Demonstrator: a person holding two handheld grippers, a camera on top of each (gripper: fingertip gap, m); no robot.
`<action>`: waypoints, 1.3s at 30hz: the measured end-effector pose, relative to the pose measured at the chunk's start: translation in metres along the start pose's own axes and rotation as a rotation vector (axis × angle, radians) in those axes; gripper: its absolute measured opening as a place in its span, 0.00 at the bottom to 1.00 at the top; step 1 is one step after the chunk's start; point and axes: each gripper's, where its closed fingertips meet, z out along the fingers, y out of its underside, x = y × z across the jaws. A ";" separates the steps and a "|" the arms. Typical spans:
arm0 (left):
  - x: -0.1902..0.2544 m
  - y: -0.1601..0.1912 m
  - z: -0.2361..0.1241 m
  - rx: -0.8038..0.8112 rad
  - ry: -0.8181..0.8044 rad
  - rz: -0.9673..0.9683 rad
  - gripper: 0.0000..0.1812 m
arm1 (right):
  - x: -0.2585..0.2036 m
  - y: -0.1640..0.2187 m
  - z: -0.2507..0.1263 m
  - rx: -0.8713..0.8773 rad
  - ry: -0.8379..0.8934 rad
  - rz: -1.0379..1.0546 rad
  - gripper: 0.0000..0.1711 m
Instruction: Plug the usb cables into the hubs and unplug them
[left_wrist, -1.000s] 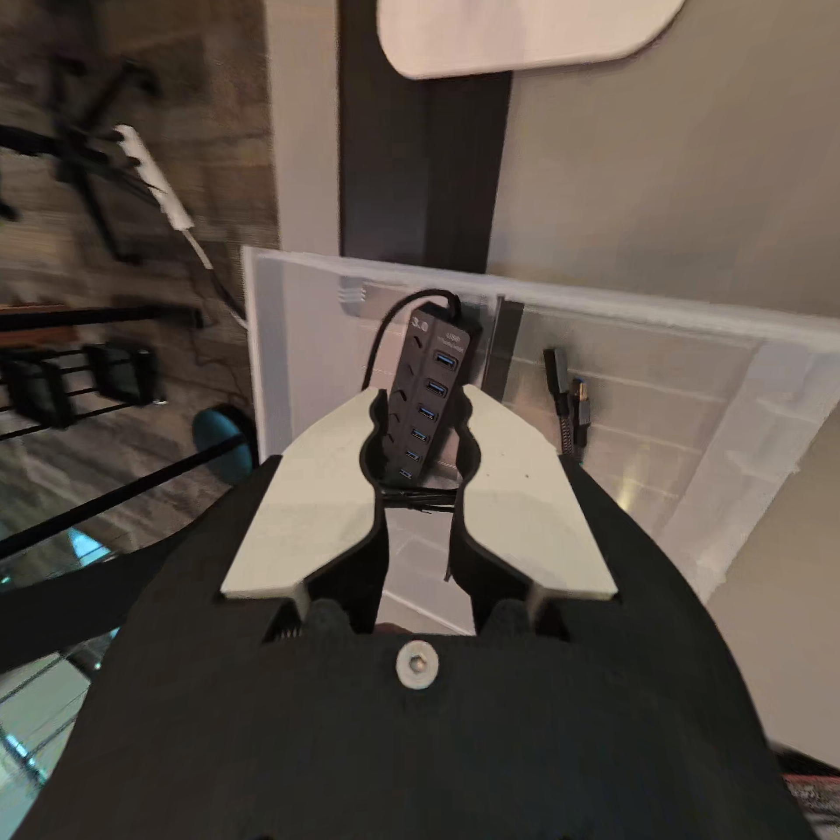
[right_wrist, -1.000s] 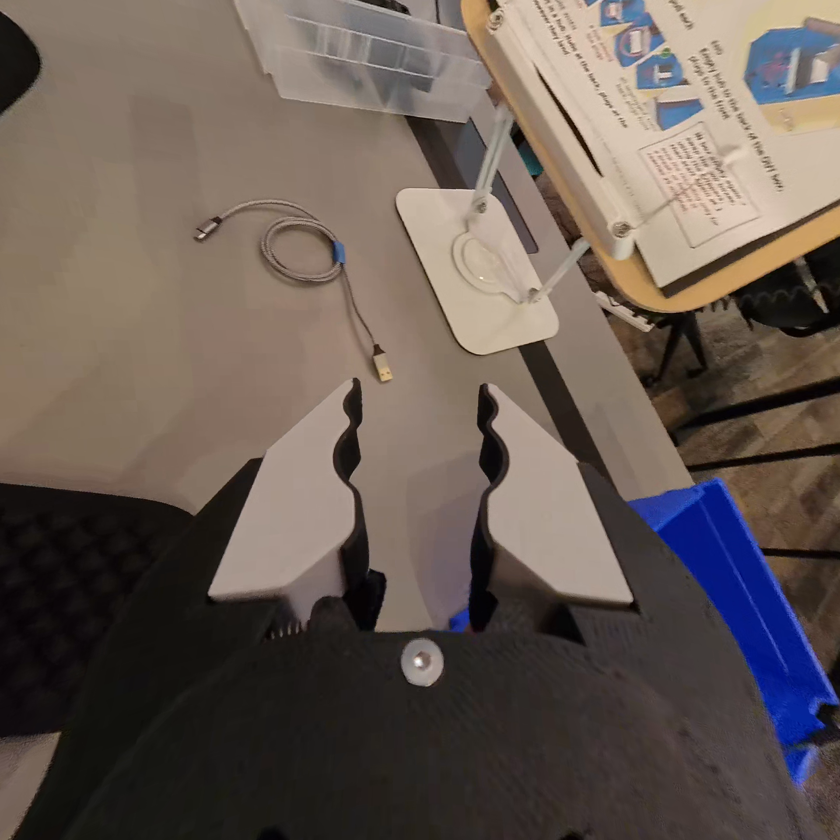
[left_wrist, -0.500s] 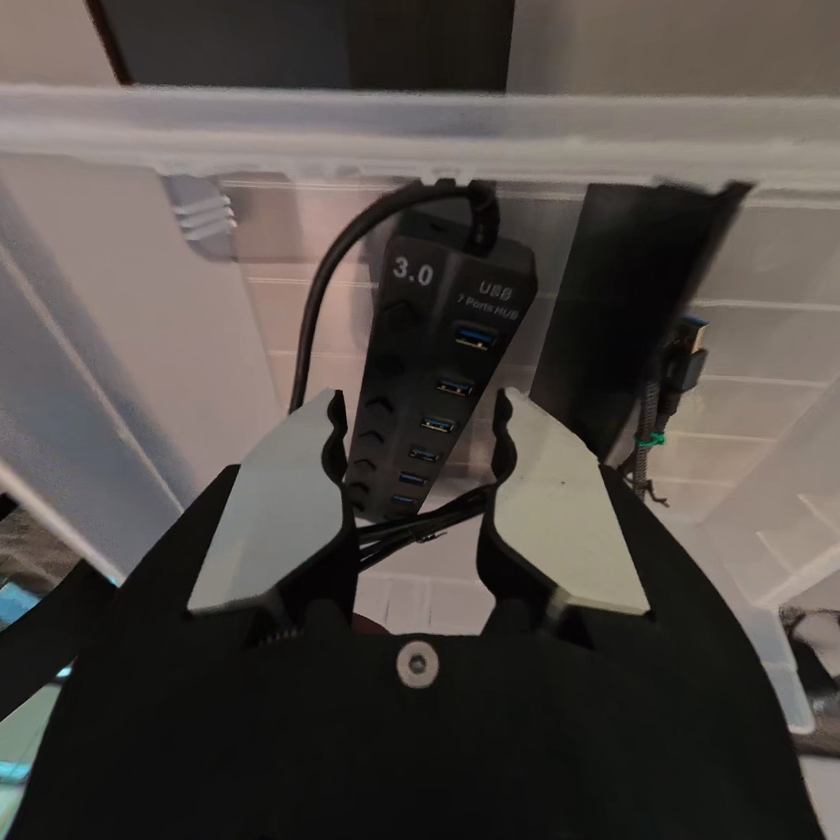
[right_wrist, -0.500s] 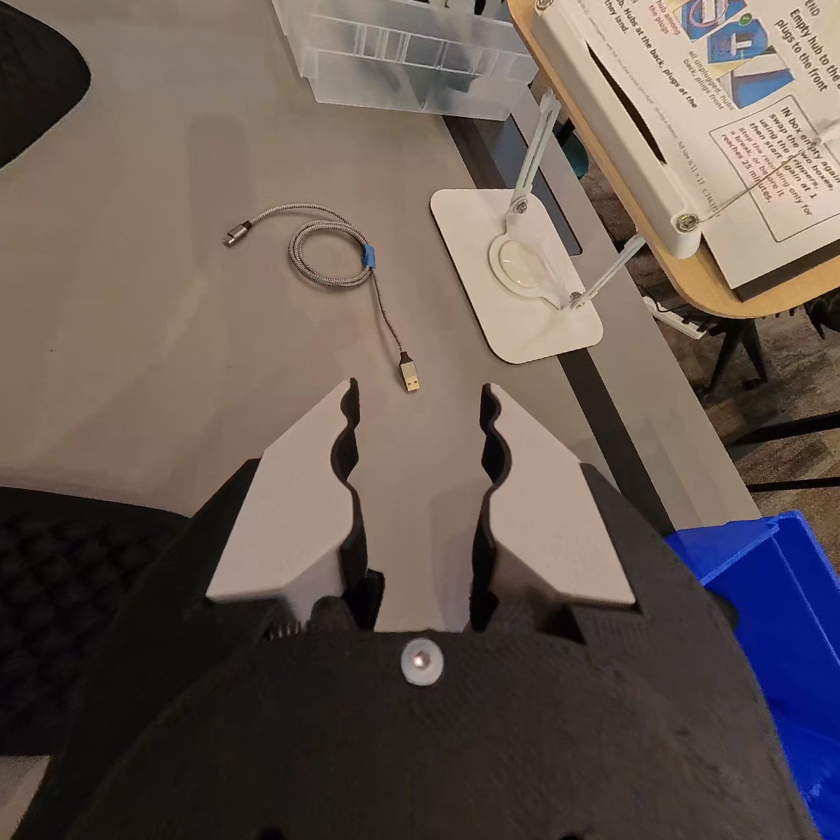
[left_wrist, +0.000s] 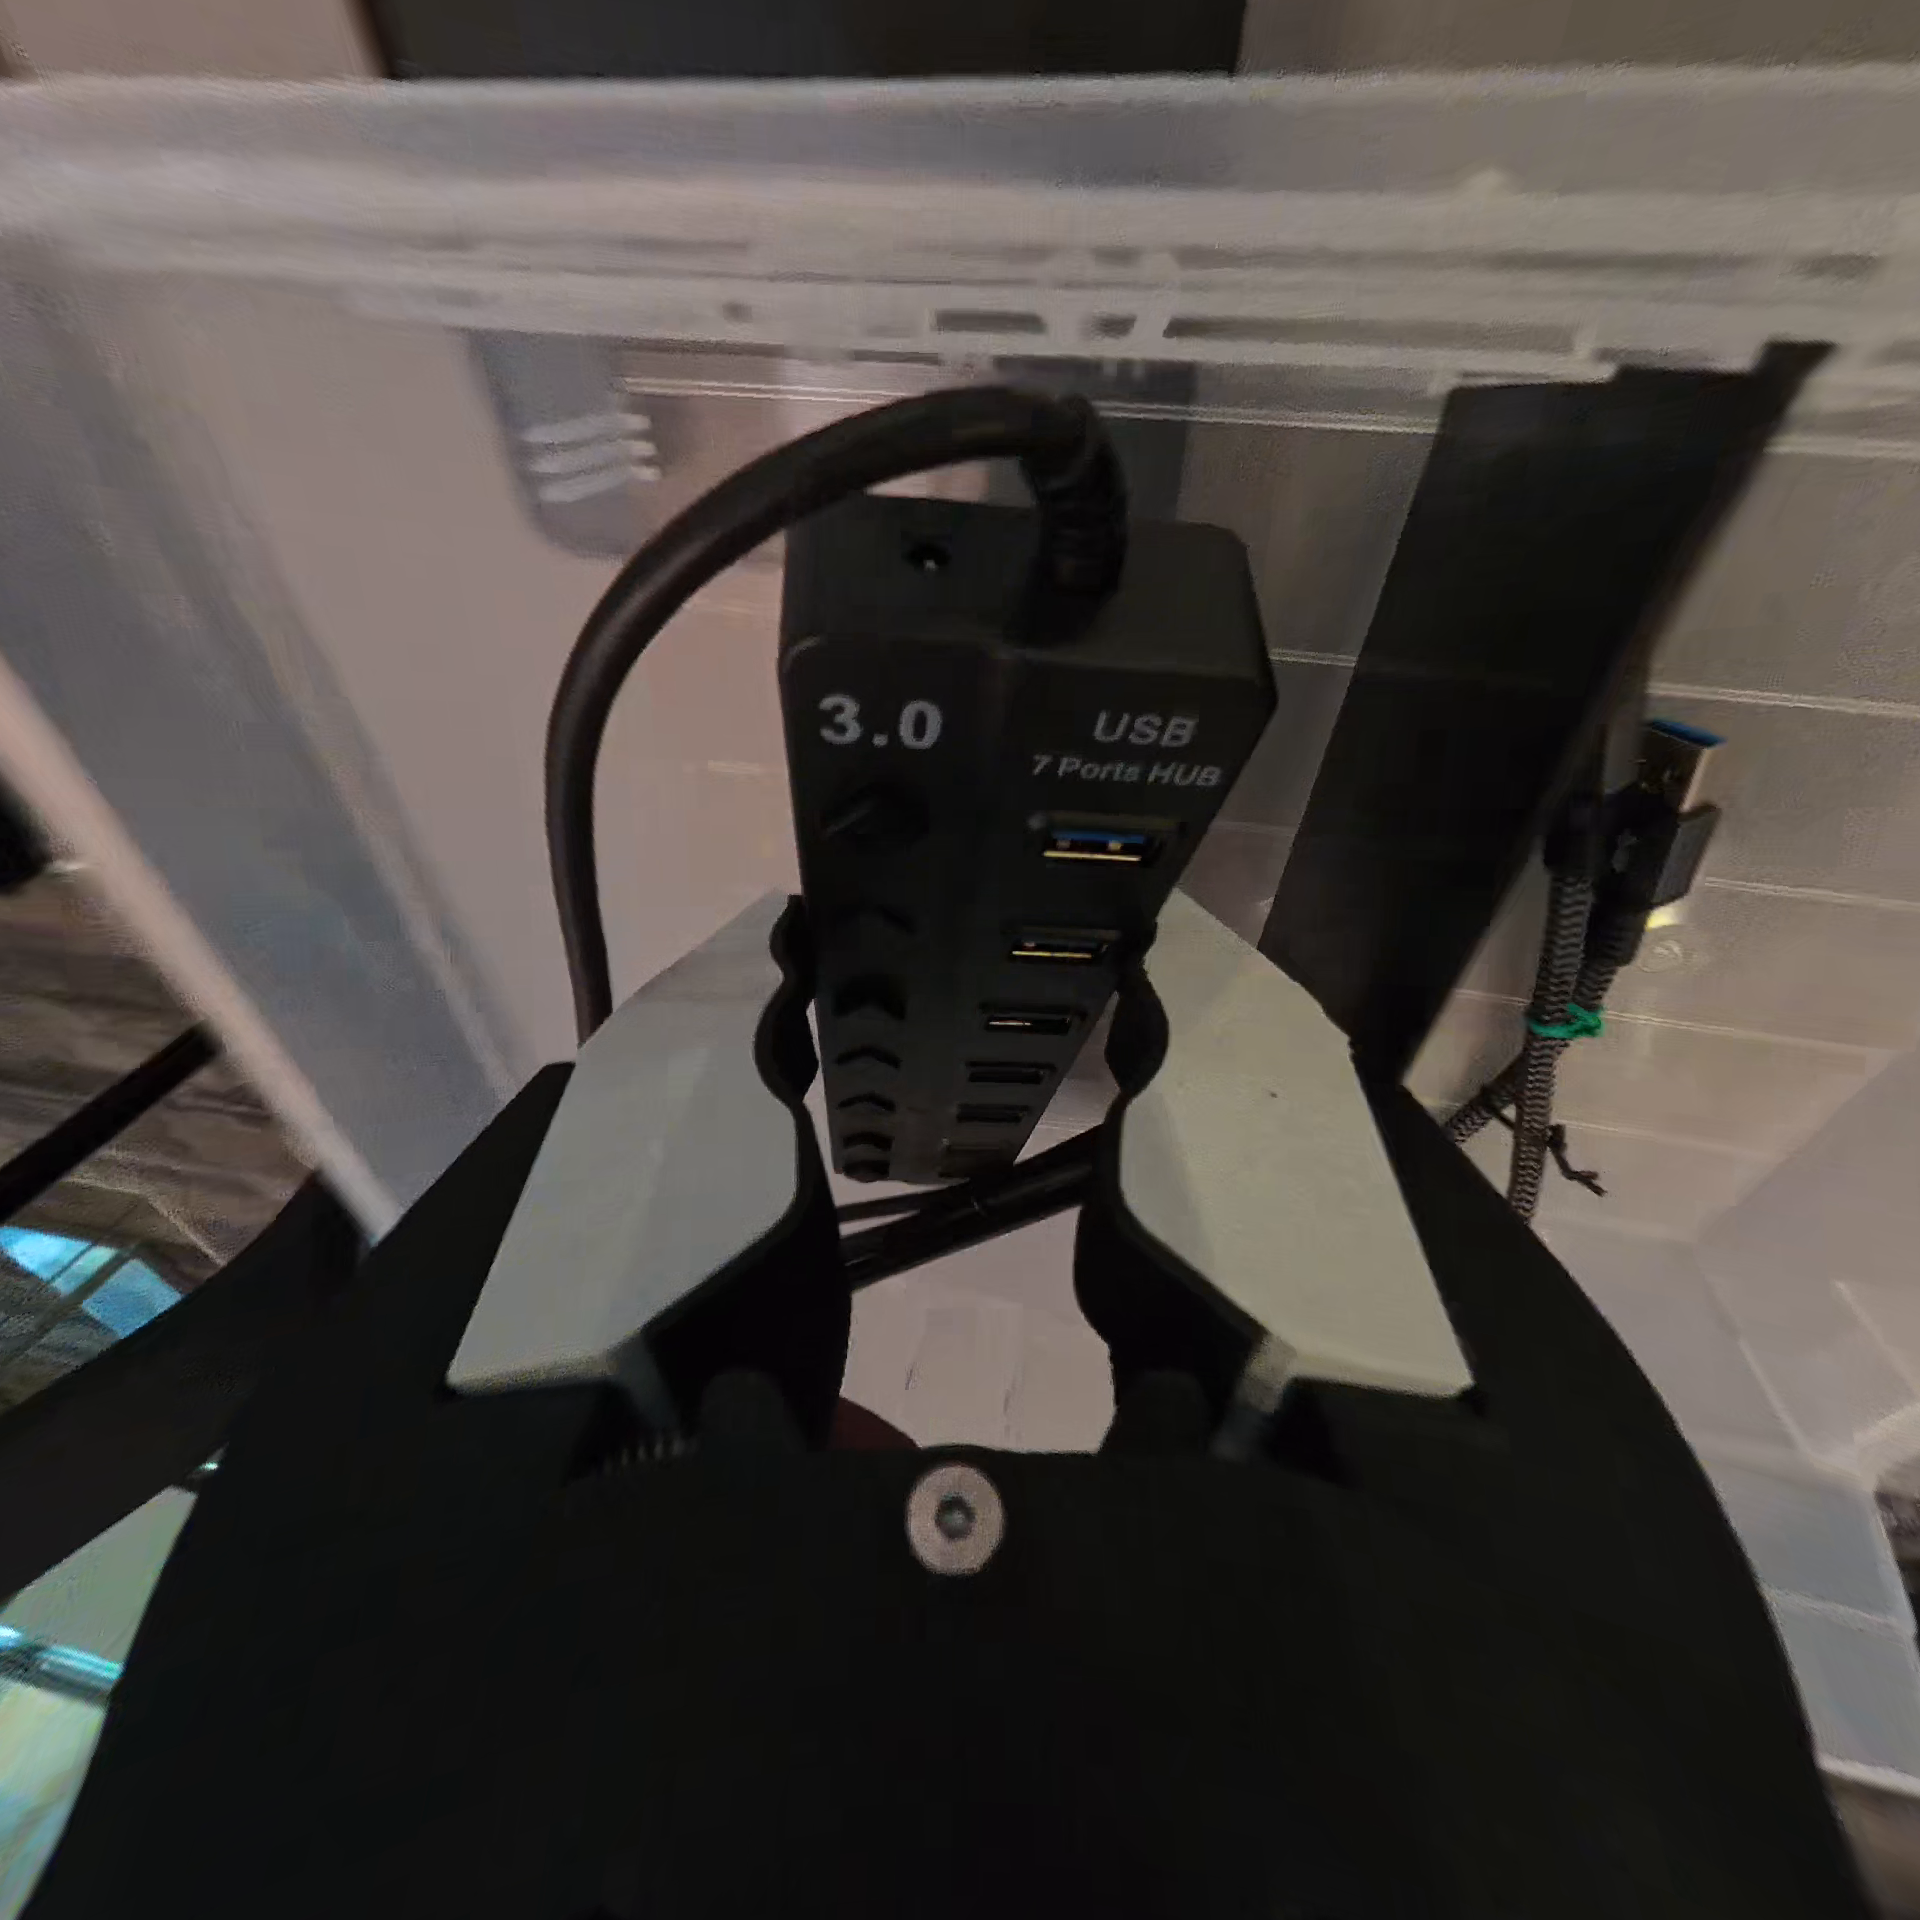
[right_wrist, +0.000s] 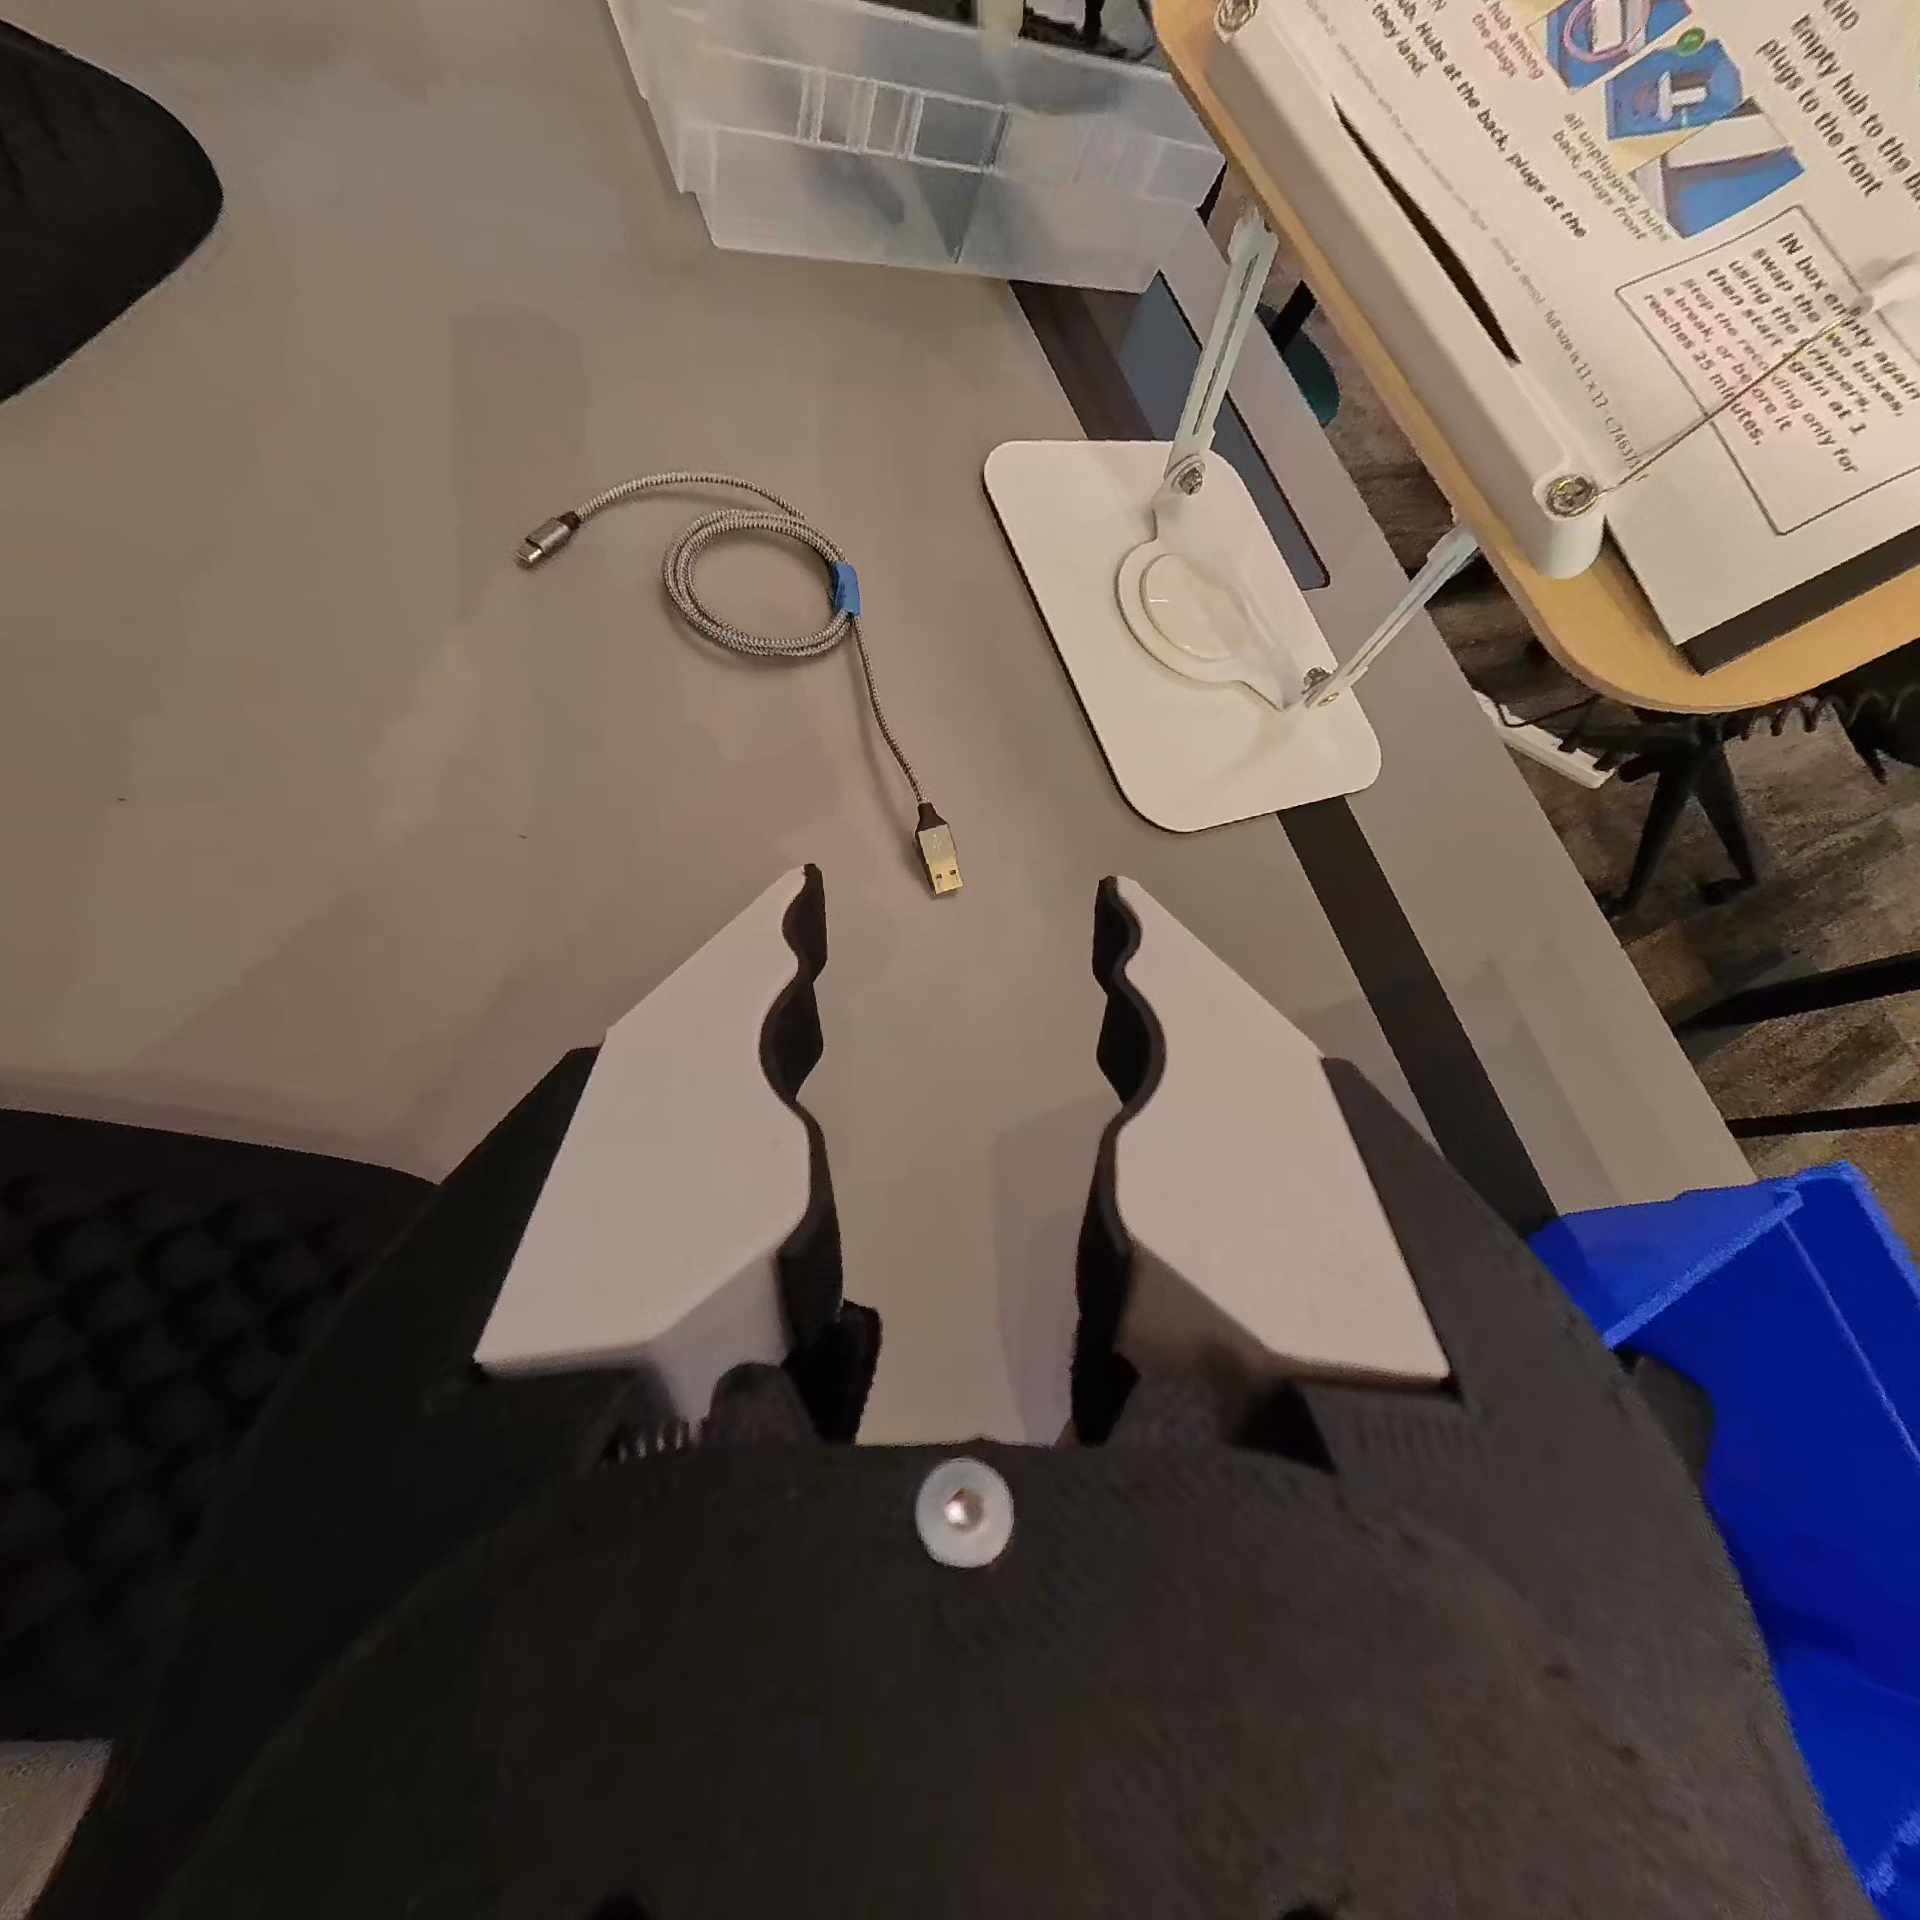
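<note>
In the left wrist view a black USB hub (left_wrist: 997, 831) with several ports lies in a clear plastic bin (left_wrist: 935, 208), its black cord (left_wrist: 665, 623) looping off the far end. My left gripper (left_wrist: 961, 977) straddles the hub's near half, and its pads touch both sides. In the right wrist view my right gripper (right_wrist: 956, 883) is open and empty, low over the grey table (right_wrist: 364, 831). A grey braided USB cable (right_wrist: 758, 592) with a blue tie lies coiled ahead. Its gold plug (right_wrist: 940, 868) sits just beyond the fingertips.
A black divider (left_wrist: 1507, 675) splits the bin; braided cables with plugs (left_wrist: 1621, 883) lie right of it. In the right wrist view: the clear bin (right_wrist: 935, 135) at the back, a white stand base (right_wrist: 1174, 634) holding a page board (right_wrist: 1558, 260), and a blue bin (right_wrist: 1766, 1455) at the right. Some 55 cm of space lies between my two pairs of fingers.
My left gripper has moved down into the bin, opened, then narrowed around the hub. My right gripper has stayed open and drifted so the cable plug lies closer to its tips.
</note>
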 end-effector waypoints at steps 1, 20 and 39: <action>-0.005 0.000 -0.011 0.038 -0.047 -0.023 0.30 | 0.000 -0.002 -0.003 0.009 0.004 -0.002 0.29; 0.049 -0.064 -0.296 0.818 -0.550 -0.295 0.30 | -0.061 -0.052 -0.011 0.082 -0.028 -0.138 0.39; 0.290 -0.363 -0.236 0.805 -0.026 0.064 0.30 | -0.106 -0.056 -0.058 0.212 0.007 -0.093 0.47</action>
